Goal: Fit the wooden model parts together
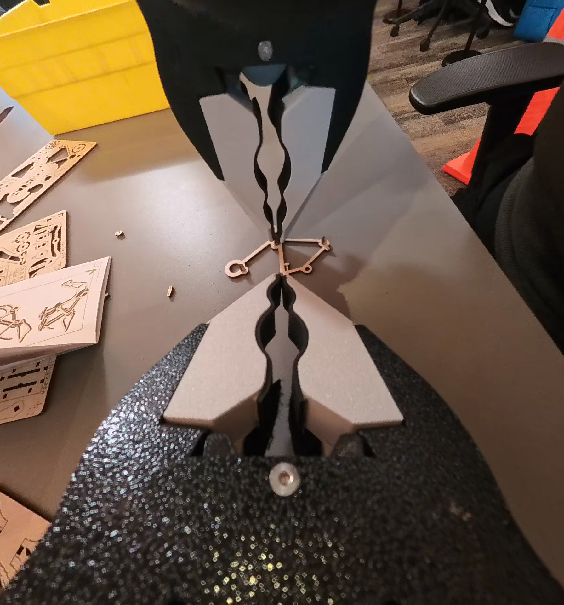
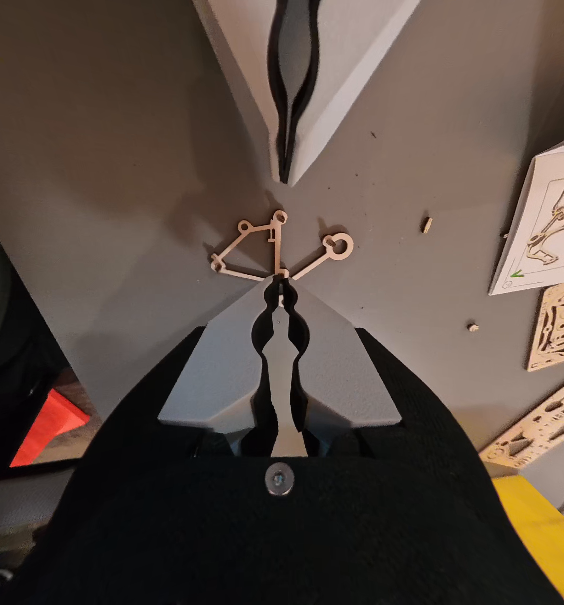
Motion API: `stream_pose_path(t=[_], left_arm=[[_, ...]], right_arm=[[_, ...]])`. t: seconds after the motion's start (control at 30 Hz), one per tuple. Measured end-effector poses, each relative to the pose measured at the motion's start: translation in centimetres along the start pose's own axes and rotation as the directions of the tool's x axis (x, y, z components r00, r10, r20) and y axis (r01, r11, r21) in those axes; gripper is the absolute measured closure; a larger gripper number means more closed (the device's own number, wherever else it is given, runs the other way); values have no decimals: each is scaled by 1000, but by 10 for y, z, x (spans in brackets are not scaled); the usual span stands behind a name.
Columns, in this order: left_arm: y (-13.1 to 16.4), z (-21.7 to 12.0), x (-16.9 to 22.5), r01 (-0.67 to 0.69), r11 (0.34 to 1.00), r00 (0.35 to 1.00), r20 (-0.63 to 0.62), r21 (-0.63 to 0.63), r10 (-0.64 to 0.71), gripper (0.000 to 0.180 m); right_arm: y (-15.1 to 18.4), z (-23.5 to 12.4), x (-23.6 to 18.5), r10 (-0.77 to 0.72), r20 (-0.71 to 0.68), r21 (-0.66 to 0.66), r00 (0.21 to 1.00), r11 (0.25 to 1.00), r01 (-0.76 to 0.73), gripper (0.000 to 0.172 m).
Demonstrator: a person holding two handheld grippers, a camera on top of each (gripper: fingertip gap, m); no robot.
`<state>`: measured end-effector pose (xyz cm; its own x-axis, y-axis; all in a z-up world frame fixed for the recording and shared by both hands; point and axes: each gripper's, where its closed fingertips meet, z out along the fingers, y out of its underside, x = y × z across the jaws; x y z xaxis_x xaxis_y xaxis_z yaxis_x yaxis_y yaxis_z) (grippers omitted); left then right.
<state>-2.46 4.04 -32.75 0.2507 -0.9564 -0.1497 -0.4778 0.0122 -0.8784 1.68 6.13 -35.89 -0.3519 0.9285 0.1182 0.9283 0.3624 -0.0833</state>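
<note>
Here we are at a pinning step: the wooden linkage (image 2: 267,252), a thin frame of slim bars with a ring-ended arm (image 2: 337,246) fanning off it, lies flat on the grey table (image 2: 110,163), between the 2 grippers that face each other across it.

The right gripper (image 2: 280,278) has its fingers drawn together to a narrow slit, and its tips sit right on the joint where the frame's bars and the ring arm meet. It looks to be pinching a very small wooden pin there, though the piece is too tiny for us to be sure. The left gripper (image 1: 281,277) is likewise closed down, its tips at the frame's opposite corner (image 1: 285,271); we cannot tell whether it nips the wood or merely presses beside it, but we judge it is steadying the frame.

Next, we think the pin must go straight down into the aligned holes, with light, square pressure, while the other end stays braced. The bars look frail, so any sideways push risks snapping them or swinging the arm out of line. Spare pins (image 2: 425,225) lie loose near the instruction booklet (image 2: 548,229) and the cut sheets (image 1: 28,183).
</note>
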Motion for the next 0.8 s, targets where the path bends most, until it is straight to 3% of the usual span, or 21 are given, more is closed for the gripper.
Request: stream_pose_path(t=[0.13, 0.23, 0.33, 0.43, 0.57, 0.63, 0.8], left_arm=[[-2, -1, 1, -4, 1000, 1000, -1, 16, 4, 180], [-8, -1, 5, -46, 998, 999, -4, 49, 46, 172], [-14, -2, 14, -202, 977, 979, 16, 67, 202, 157], [-10, 3, 21, -440, 898, 896, 69, 8, 438, 147], [1, 16, 26, -667, 735, 728, 103, -122, 678, 143], [0, 22, 25, -705, 693, 683, 120, -149, 721, 147], [-3, 32, 16, -710, 680, 667, 138, -182, 732, 149]], right_arm=[[-3, 0, 0, 126, 78, 159, 989, 978, -137, 172], [-5, -2, -1, 263, 236, 330, 936, 884, -331, 172], [0, -3, 0, 325, 364, 424, 873, 777, -466, 172], [3, -4, -1, 333, 448, 469, 830, 703, -535, 172], [4, -7, 0, 311, 490, 517, 815, 649, -558, 172], [4, -7, 0, 297, 494, 533, 817, 639, -555, 172], [5, -9, 1, 264, 509, 575, 819, 604, -552, 172]])
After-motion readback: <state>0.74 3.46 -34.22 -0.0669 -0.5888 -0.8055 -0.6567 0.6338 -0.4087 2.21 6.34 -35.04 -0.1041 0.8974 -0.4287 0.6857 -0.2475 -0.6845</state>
